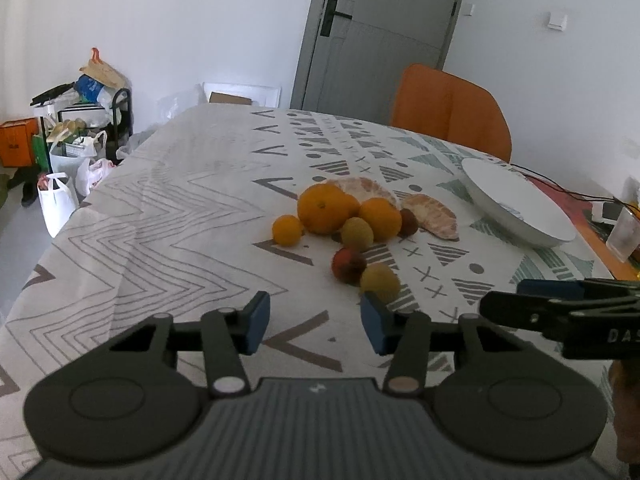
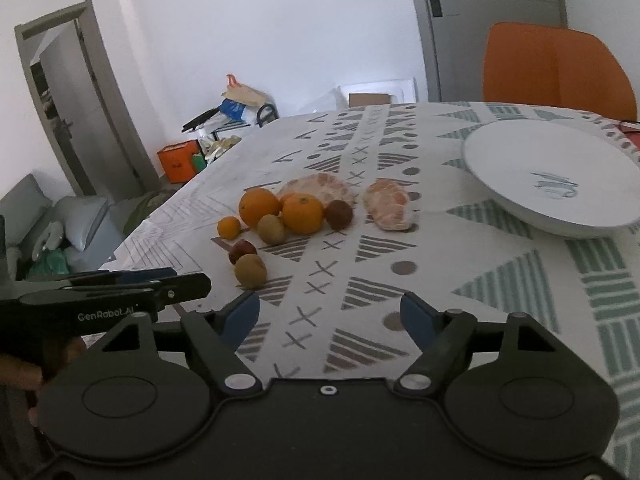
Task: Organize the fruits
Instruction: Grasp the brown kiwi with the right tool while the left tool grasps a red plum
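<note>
A cluster of fruit lies on the patterned tablecloth: two oranges (image 1: 325, 208) (image 2: 303, 213), a small orange fruit (image 1: 287, 230) (image 2: 229, 227), peeled citrus pieces (image 1: 432, 215) (image 2: 389, 205), and several small yellowish and reddish fruits (image 1: 380, 279) (image 2: 250, 270). An empty white plate (image 1: 516, 204) (image 2: 552, 176) sits to the right of them. My left gripper (image 1: 316, 322) is open and empty, just short of the nearest yellowish fruit. My right gripper (image 2: 330, 316) is open and empty above bare cloth; it shows from the side in the left wrist view (image 1: 560, 304).
An orange chair (image 1: 448, 108) (image 2: 556, 68) stands behind the table's far edge. A clear cup (image 1: 624, 236) and cables lie at the right edge. Bags and a cluttered rack (image 1: 80, 128) stand on the floor to the left. A grey door (image 1: 380, 36) is behind.
</note>
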